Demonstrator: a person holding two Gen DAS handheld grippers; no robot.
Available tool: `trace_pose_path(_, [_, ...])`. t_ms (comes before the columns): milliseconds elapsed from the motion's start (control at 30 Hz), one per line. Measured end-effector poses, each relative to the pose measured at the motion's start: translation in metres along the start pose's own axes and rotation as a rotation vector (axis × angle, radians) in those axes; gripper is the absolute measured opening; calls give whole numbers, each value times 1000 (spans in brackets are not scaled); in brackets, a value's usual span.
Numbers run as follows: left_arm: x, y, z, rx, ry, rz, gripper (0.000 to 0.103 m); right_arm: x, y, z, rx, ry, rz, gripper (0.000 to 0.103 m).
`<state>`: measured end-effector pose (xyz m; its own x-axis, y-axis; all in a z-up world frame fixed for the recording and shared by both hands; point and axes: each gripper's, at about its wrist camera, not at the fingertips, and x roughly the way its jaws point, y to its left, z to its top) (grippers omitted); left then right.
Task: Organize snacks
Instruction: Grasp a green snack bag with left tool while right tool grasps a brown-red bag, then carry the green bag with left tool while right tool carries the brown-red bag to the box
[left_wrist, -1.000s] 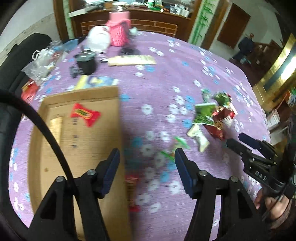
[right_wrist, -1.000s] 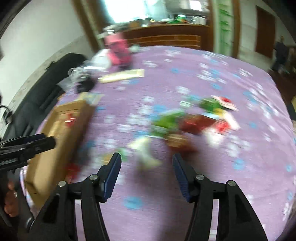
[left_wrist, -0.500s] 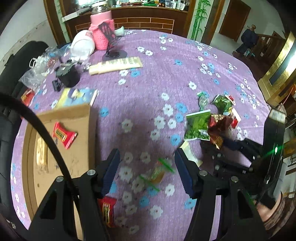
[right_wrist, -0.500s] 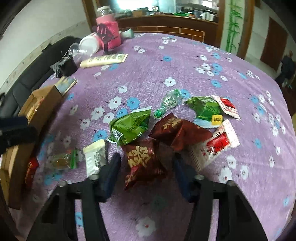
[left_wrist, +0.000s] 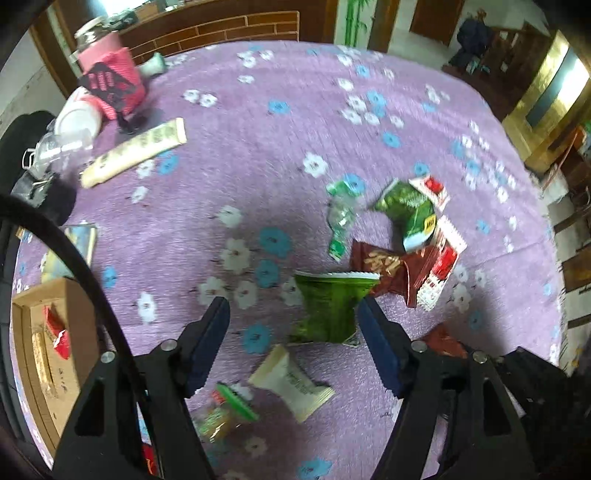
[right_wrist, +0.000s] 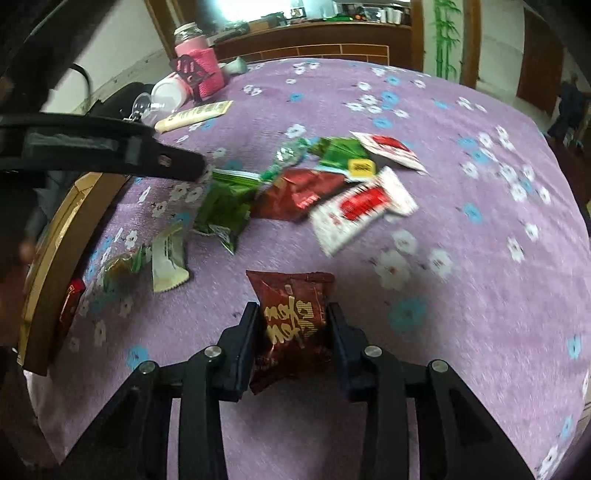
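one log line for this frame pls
right hand-held gripper: shut on dark red snack bag | left hand-held gripper: open, over green bag

Your right gripper (right_wrist: 291, 328) has a snack packet (right_wrist: 291, 317) between its fingers, above the tablecloth (right_wrist: 461, 258). Ahead of it lies the snack pile (right_wrist: 332, 184). To the left sit a wrapped bar (right_wrist: 168, 258), then the cardboard box (right_wrist: 51, 266). Your left gripper (left_wrist: 291, 343) hovers over a pouch (left_wrist: 328, 306), beside the pile.

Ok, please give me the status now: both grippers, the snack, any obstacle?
Right gripper shut on dark red snack bag. Left gripper open, above green snack bag. Cardboard box at left. Nothing visibly in the way.
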<state>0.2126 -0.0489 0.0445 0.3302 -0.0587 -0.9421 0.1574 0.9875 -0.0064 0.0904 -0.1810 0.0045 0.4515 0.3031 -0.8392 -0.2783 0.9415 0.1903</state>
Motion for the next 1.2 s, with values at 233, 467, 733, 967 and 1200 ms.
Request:
trace_pose_path(233, [25,-8,-2,41,45,-20,34,-2,-5,-3,19,-12,15,36])
trace_pose_path(467, [24,-4,-8,39,22,-65,30,-2,-5,-3,31,-20,15,37])
trace_pose_path(733, [9,-2,-30,31,-35,-144,29,-7,1,-15,22,-32,-42,36])
trace_pose_path(967, [-6,-22,-58,75,-39,-204,29,-19,1,-32,42,-26,-64,36])
trace_pose_path(1200, [-31,-38,-108,99,-59,-250,29,-40,0,-63,53,-6,-99,36])
